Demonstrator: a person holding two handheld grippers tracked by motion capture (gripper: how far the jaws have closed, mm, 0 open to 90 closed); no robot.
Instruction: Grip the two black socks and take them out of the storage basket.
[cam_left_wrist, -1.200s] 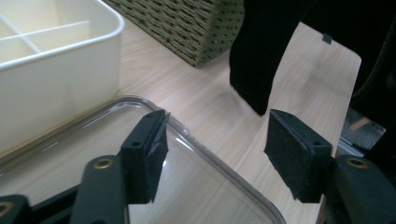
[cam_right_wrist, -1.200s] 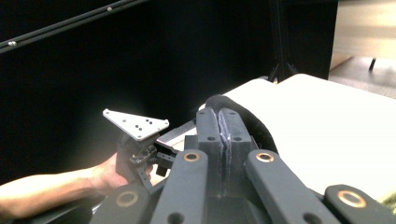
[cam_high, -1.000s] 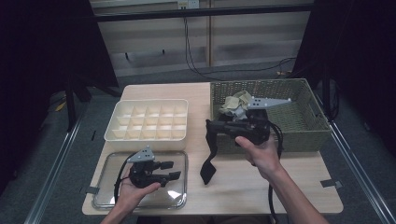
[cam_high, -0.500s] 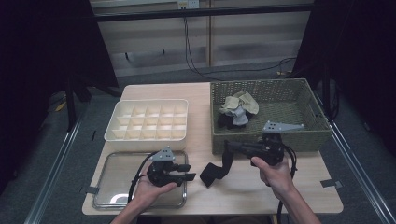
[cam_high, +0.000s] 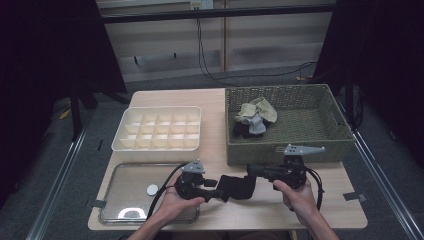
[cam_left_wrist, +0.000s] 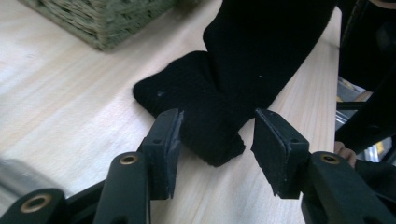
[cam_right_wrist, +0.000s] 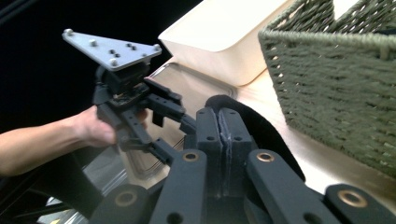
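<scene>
In front of the woven basket (cam_high: 320, 145), on the bare counter (cam_high: 215, 100) near its front edge, a black sock (cam_high: 238, 186) lies between the two grippers. The right gripper (cam_high: 251, 170) has its fingers pressed together on one end of the sock, the cloth pinched between the pads in the right gripper view (cam_right_wrist: 223, 140). The left gripper (cam_high: 220, 194) stands with its fingers wide apart, one on each side of the sock's rounded end (cam_left_wrist: 210, 135); the pads are close to the cloth but do not clamp it. Half a second earlier the sock hung lower and more folded beside the basket's front wall; it now lies stretched sideways, and the left gripper has come closer to it from the metal tray (cam_high: 125, 205). The high view gives the layout: a divided white box (cam_high: 159, 131) left of the basket and a pile of socks (cam_high: 254, 119) inside it. The left gripper view alone shows the gap between fingers and cloth; the right gripper view alone shows the closed pinch.
</scene>
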